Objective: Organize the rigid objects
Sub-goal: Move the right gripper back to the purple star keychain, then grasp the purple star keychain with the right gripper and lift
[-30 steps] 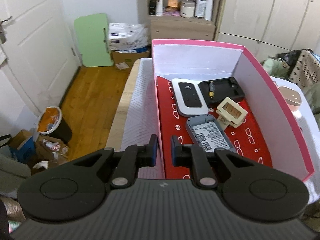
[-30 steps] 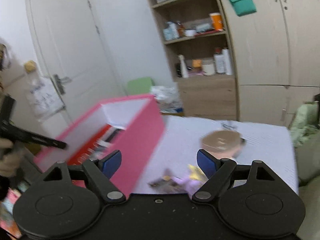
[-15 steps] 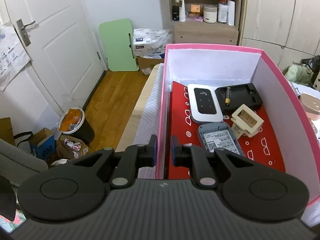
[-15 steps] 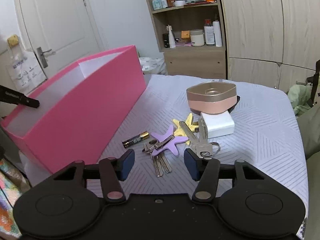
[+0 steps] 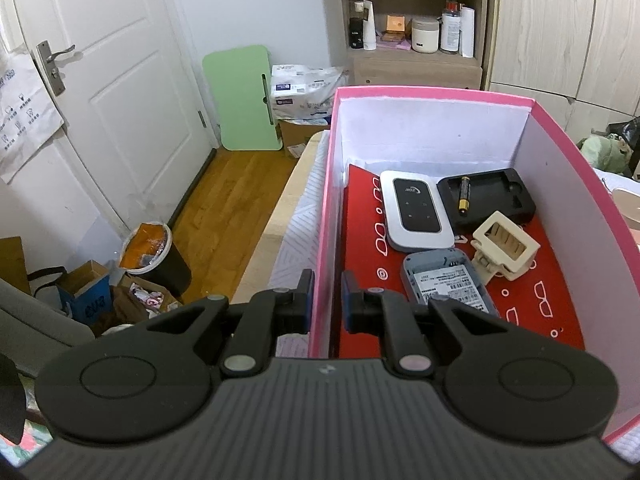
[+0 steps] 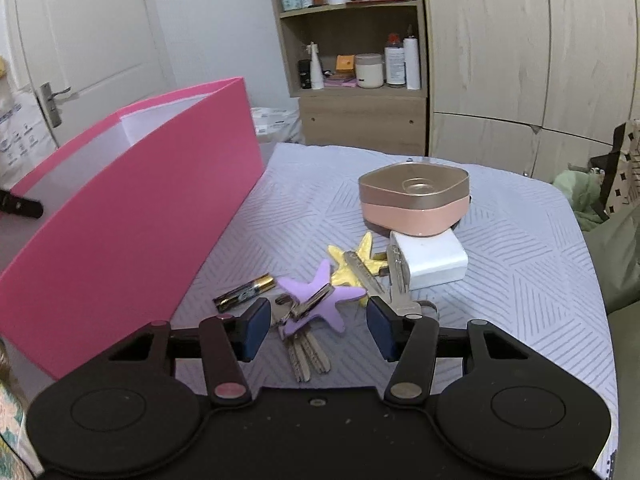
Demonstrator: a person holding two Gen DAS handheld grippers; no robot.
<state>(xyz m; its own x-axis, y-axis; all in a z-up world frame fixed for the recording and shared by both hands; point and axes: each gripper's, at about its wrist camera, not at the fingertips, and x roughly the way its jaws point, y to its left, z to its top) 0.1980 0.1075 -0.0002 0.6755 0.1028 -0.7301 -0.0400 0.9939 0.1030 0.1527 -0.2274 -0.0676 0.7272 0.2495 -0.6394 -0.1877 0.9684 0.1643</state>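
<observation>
Lowered right gripper [image 6: 316, 330] closing around purple-star keys [image 6: 320, 300], beside pink box [image 6: 132, 216].

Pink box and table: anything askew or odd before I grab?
One oddity: the rose-gold case sits tilted, propped on the white charger. In the pink box, a grey device lies open, its label exposed; a battery lies loose in the black tray.

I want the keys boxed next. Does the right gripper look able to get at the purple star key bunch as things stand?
Probably yes. The right gripper has its closing jaws either side of the purple star key bunch, with nothing above it. The battery and yellow star keys lie close, though.
</observation>
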